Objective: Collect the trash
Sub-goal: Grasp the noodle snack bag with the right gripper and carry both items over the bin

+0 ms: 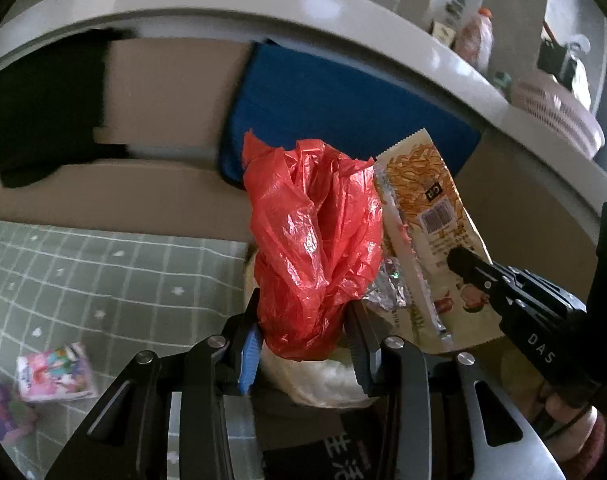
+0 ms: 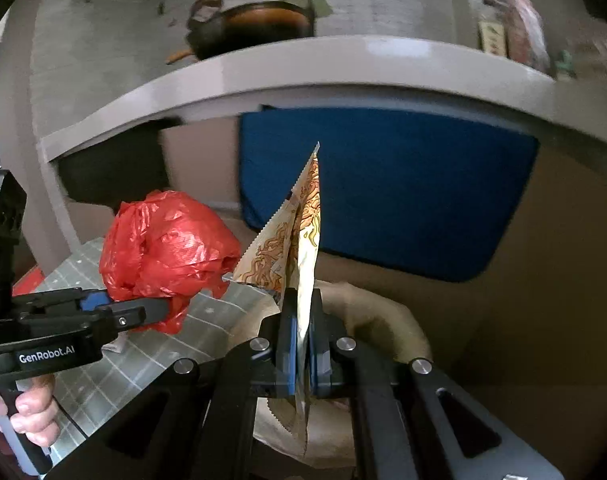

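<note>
Pink packet (image 1: 55, 374) in left view only

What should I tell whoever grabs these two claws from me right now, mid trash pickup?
Left claw: shut on the crumpled red plastic bag, lifted clear of the green checked cloth.
Right claw: shut on the flattened noodle wrapper, held upright.
Both pieces are in the air, side by side, above a beige bag.
Done: two pieces picked up.
Left: drop both off; a pink packet and a purple item lie on the cloth, possibly trash too.
</note>
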Demonstrator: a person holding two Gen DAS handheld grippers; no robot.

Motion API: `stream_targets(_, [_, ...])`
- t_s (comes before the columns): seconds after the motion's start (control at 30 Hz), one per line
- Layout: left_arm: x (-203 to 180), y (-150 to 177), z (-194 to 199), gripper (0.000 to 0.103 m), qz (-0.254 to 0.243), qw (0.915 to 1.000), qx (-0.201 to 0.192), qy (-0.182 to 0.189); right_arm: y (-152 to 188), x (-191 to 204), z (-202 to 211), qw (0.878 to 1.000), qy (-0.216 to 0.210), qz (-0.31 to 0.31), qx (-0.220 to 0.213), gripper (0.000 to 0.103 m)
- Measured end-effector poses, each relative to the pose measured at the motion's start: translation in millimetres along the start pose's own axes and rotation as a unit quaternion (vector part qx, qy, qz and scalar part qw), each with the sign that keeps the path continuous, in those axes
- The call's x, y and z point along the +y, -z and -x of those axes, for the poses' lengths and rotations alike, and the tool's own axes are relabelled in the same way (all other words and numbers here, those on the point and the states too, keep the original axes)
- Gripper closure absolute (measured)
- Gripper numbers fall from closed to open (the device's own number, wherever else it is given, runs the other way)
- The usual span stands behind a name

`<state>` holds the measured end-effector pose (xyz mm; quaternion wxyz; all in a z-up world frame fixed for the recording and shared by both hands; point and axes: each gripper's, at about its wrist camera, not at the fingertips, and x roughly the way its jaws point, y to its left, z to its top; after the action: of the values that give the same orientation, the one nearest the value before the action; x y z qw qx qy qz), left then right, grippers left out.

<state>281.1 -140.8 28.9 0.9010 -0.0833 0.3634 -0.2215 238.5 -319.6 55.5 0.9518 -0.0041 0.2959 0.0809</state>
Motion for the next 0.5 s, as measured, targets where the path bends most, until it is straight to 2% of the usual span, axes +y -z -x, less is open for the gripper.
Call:
stream_targets(0.2, [-10.3, 2.7, -33.7, 0.064, -0.009, 0.9995, 0.029, 0.006, 13.0, -25.1, -11.2, 1.000, 0.006, -0.025, 0.015, 0.099])
stream_targets(0.5, [-0.9, 5.5, -86.5, 0.064, 0.016, 0.9960, 0.082, 0.031, 25.7, -47.2, -48.3, 0.997, -0.004, -0.054, 0.047, 0.099])
